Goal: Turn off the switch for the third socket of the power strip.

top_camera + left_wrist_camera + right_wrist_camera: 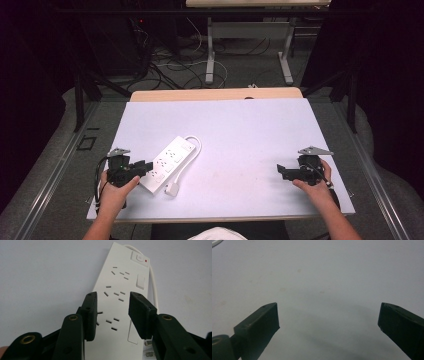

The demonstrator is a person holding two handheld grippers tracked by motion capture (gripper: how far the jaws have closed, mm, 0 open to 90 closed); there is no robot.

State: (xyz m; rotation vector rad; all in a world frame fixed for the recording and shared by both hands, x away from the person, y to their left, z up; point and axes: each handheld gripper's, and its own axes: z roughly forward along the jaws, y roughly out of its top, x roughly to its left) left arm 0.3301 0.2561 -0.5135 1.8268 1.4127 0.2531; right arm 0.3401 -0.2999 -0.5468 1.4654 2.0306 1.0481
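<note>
Left gripper (145, 165) sits at lower left of the high view, jaws level and aimed at the near end of the power strip (167, 164). In the left gripper view the two pads straddle the strip's (117, 305) width from above, partly apart, with no pad seen pressing its sides (so a grip is lined up, not made, as I read it). Straddling across the narrow width looks deliberate: it is the only span the jaws can take.

Strip lies flat, sockets up, left of centre on the white table (240, 135). Long axis runs diagonally, from lower left to upper right of the high view; switch end (187, 146) points to the upper right. Its white cable (196, 150) loops back from that end, and the plug (172, 189) rests just beside the near end.

Right gripper (281, 171) waits at lower right, well apart from the strip, jaws wide apart over bare table (324, 277), holding nothing (probably parked until needed).
</note>
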